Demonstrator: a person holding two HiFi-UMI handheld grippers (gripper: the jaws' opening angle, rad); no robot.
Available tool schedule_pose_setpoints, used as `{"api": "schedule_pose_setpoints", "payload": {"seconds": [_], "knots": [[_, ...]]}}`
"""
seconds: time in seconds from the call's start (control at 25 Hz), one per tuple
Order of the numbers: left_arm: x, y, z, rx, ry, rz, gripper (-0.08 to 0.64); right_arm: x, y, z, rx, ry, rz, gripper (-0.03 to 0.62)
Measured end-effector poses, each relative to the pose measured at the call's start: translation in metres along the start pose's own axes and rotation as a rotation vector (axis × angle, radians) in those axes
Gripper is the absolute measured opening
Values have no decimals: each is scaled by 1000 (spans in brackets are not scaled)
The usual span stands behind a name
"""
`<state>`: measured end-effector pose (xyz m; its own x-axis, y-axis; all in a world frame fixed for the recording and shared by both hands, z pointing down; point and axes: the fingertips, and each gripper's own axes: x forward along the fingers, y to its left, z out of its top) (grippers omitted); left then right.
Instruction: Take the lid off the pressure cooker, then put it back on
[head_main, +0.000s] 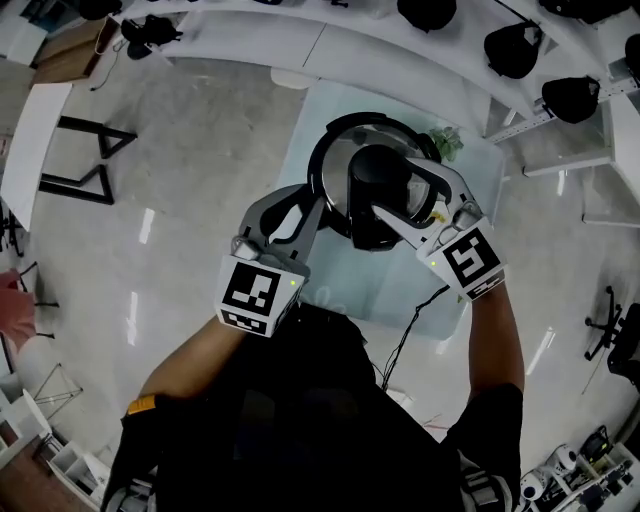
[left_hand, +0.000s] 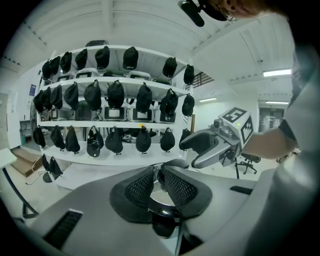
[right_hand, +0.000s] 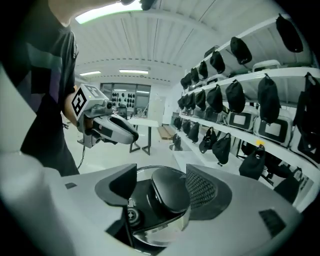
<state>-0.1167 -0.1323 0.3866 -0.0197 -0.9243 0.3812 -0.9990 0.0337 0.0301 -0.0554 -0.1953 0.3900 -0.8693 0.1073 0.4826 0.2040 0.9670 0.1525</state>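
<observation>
The pressure cooker (head_main: 335, 150) stands on a pale glass table (head_main: 300, 130), and its steel lid (right_hand: 160, 235) with a black handle (head_main: 380, 185) is on it. My right gripper (head_main: 405, 195) is open; its jaws stand on either side of the lid handle (right_hand: 170, 192) without pressing it, seen from close in the right gripper view (right_hand: 160, 187). My left gripper (head_main: 315, 210) reaches the cooker's left rim. In the left gripper view (left_hand: 159, 182) its pads stand almost together above the shiny lid (left_hand: 162, 197); whether anything is pinched between them is hidden.
Shelves with several black bags (left_hand: 115, 95) run behind the table. A small green plant (head_main: 445, 145) sits at the table's far right. A black-legged white table (head_main: 40, 130) stands at the left, an office chair (head_main: 610, 320) at the right, and a cable (head_main: 410, 320) hangs from the table's near edge.
</observation>
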Motion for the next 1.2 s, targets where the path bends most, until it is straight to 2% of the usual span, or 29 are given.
{"api": "schedule_pose_setpoints", "payload": {"seconds": [0.24,0.48,0.68,1.0,1.2], "knots": [[15,12,-6,-12,17,33,58,28,-7,-11,-67,34,146,319],[28,22,-14,-17,22,53,58,46,-8,-21,-142,57,246,322],[31,24,-20,-29,43,58,58,55,-4,-29,-152,74,341,322],[33,29,-28,-17,57,57,58,71,1,-40,-106,75,411,322],[31,33,-30,-20,62,58,58,71,-2,-40,-109,68,403,309]]}}
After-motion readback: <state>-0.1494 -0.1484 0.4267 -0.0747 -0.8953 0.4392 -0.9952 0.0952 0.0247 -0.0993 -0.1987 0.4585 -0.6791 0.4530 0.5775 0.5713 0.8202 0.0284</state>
